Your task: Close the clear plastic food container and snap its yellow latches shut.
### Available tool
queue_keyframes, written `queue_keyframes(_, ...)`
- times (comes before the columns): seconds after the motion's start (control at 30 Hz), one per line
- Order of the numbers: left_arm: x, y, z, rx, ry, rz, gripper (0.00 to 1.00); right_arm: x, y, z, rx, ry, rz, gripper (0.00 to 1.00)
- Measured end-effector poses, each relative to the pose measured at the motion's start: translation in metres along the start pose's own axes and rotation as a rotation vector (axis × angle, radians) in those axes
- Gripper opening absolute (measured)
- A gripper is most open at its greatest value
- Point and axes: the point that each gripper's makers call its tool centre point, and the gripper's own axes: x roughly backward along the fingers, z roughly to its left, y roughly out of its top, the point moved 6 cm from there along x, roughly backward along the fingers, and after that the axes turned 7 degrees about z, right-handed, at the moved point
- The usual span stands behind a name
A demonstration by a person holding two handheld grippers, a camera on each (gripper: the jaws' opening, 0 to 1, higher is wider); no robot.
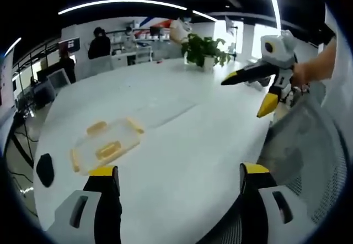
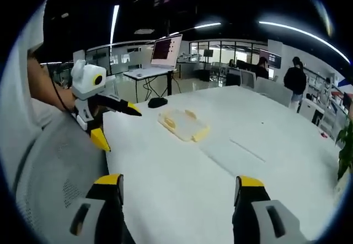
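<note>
Hovering wide open and empty, the left hand-held gripper (image 1: 179, 178) and right hand-held gripper (image 2: 179, 186) have yet to reach the clear plastic yellow-latched food container (image 1: 106, 143), lying at ten o'clock on the white worktop (image 1: 187, 139); approach comes next.

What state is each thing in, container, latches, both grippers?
clear container: lying flat on the white table, untouched
yellow latches: whether snapped shut, cannot tell
left gripper: open, holding nothing, short of the container
right gripper: open, holding nothing, off the container
</note>
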Motion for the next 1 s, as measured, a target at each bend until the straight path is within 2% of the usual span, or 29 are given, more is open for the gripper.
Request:
queue_keyframes(0.27,-0.001,0.002,0.006,-0.049,-0.008,0.018,0.88,-0.009,0.002,-0.004,0.03,0.016,0.025,0.81)
queue_keyframes(0.53,0.001,0.003,0.018,-0.044,0.005,0.019,0.87,-0.016,0.009,-0.007,0.033,0.029,0.026,0.81)
queue_keyframes(1.0,0.007,-0.007,0.042,-0.051,0.014,0.053,0.86,-0.031,0.022,-0.009,0.076,0.06,0.045,0.8)
